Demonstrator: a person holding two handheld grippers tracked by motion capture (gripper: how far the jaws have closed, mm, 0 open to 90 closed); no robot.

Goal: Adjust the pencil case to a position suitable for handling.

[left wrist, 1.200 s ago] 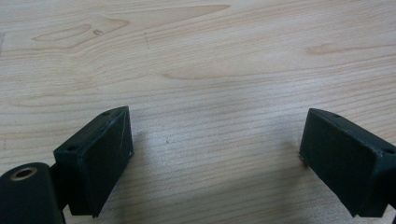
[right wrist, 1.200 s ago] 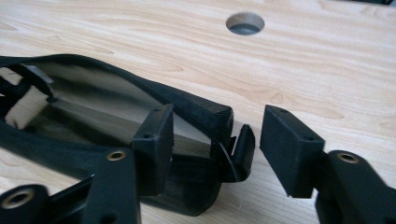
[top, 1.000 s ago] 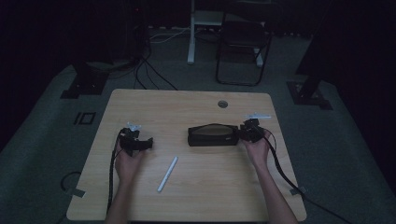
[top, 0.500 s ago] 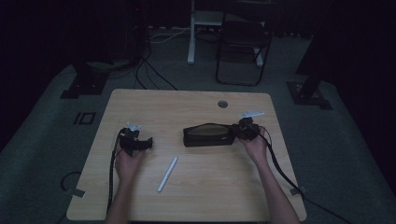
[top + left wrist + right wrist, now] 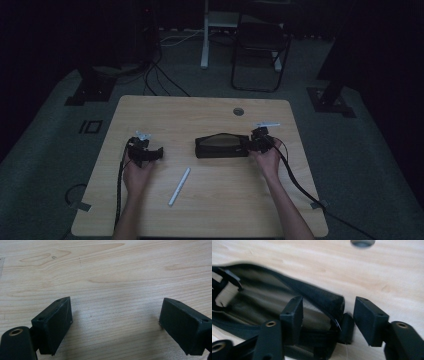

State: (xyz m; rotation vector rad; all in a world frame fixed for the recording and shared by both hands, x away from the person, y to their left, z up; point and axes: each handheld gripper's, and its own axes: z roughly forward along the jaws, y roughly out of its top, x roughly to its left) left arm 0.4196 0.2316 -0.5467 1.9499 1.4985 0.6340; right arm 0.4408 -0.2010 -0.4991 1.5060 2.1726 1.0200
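Observation:
A black zip pouch point(image 5: 222, 146) lies across the middle of the wooden table point(image 5: 200, 115), its top gaping. My right gripper point(image 5: 252, 142) is at the pouch's right end. In the right gripper view its jaws have just been opening. The right gripper point(image 5: 328, 307) now stands open, with the pouch point(image 5: 262, 297) edge and zip end between the jaws; one jaw sits in the opening and the other is clear of the fabric. My left gripper point(image 5: 159, 152) rests at the table's left, and in its own view the left gripper point(image 5: 115, 307) is wide open over bare wood.
A white pen point(image 5: 179, 186) lies at a slant in front of the pouch, between the two forearms. A round cable hole point(image 5: 238, 111) sits in the table behind the pouch, also seen as the cable hole point(image 5: 362, 242). Cables trail off both grippers; a chair stands beyond the table.
The right gripper and the pouch's right end have shifted a little to the left. The left hand has stayed put.

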